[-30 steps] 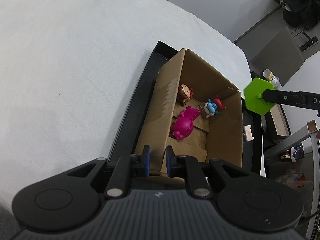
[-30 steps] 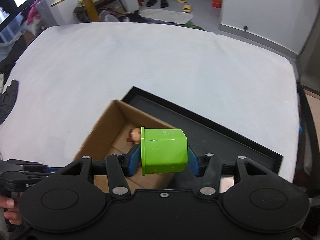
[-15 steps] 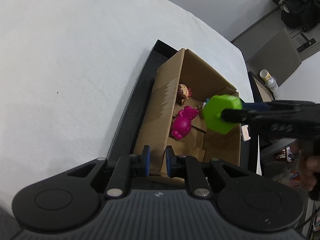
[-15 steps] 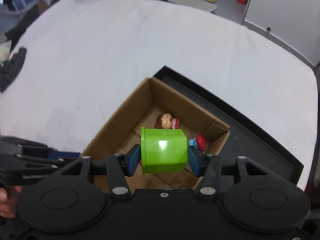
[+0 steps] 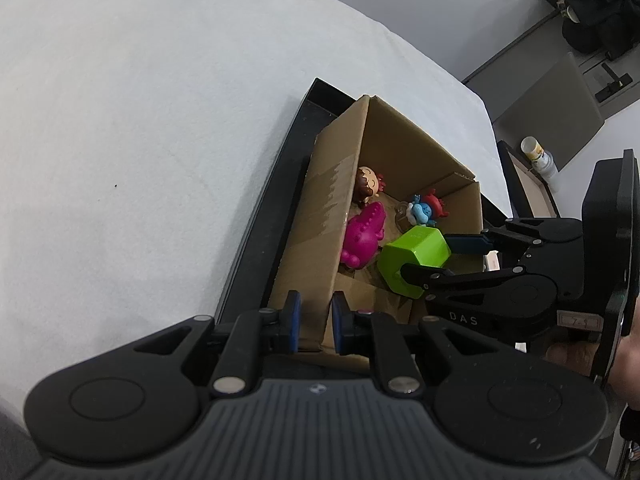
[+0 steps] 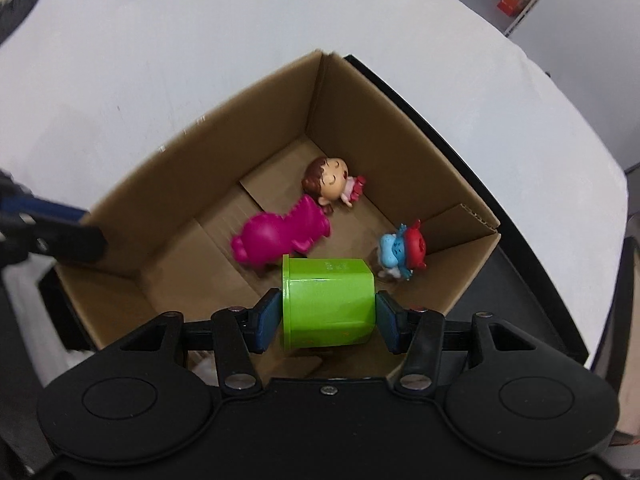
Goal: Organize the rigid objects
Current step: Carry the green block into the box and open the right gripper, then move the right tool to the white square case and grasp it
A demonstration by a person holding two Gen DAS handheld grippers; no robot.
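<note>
Green cup (image 6: 328, 306) in right gripper (image 6: 327, 318) over box (image 6: 256, 120)

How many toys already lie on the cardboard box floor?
3: a doll toward the far corner, a magenta dinosaur beside it, a blue figure by the flap. The held green cup may hide more.

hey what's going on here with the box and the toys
A person is tidying toys into a cardboard box that sits in a black tray. The right hand-held gripper holds a green cup inside the box, above the floor. The left hand-held gripper is shut on the box's near wall, steadying it. A pink toy, a doll figure and a blue figure with a red hat lie inside.
</note>
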